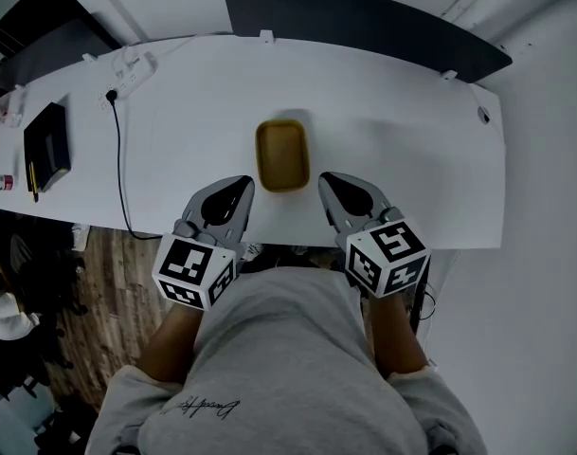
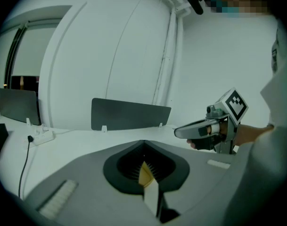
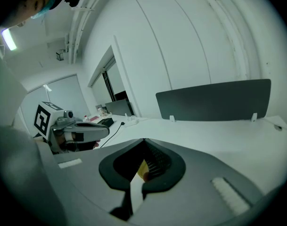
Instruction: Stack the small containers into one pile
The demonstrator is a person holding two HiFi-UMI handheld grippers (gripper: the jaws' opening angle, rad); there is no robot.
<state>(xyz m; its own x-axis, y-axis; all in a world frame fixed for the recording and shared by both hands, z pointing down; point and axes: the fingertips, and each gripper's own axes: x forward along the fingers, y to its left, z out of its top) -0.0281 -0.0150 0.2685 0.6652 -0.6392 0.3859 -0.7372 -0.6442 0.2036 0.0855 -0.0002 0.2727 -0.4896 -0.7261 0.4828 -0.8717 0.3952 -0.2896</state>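
A yellow-brown rectangular container point(image 1: 281, 154) rests on the white table point(image 1: 402, 150), seen from above; I cannot tell whether others are nested inside it. My left gripper point(image 1: 241, 188) hovers just short of its near left corner, jaws shut with nothing held. My right gripper point(image 1: 328, 182) hovers off its near right corner, also shut and empty. In the left gripper view the closed jaws point(image 2: 143, 147) leave a slit that shows a sliver of the container point(image 2: 144, 174), and the right gripper point(image 2: 200, 130) is at the right. The right gripper view shows the same sliver point(image 3: 142, 169) between closed jaws point(image 3: 144, 142).
A dark partition panel point(image 1: 364, 17) stands along the table's far edge. A power strip with a black cable point(image 1: 118, 150) and a black box point(image 1: 46, 145) lie at the left. The table's near edge point(image 1: 297, 245) runs just under both grippers.
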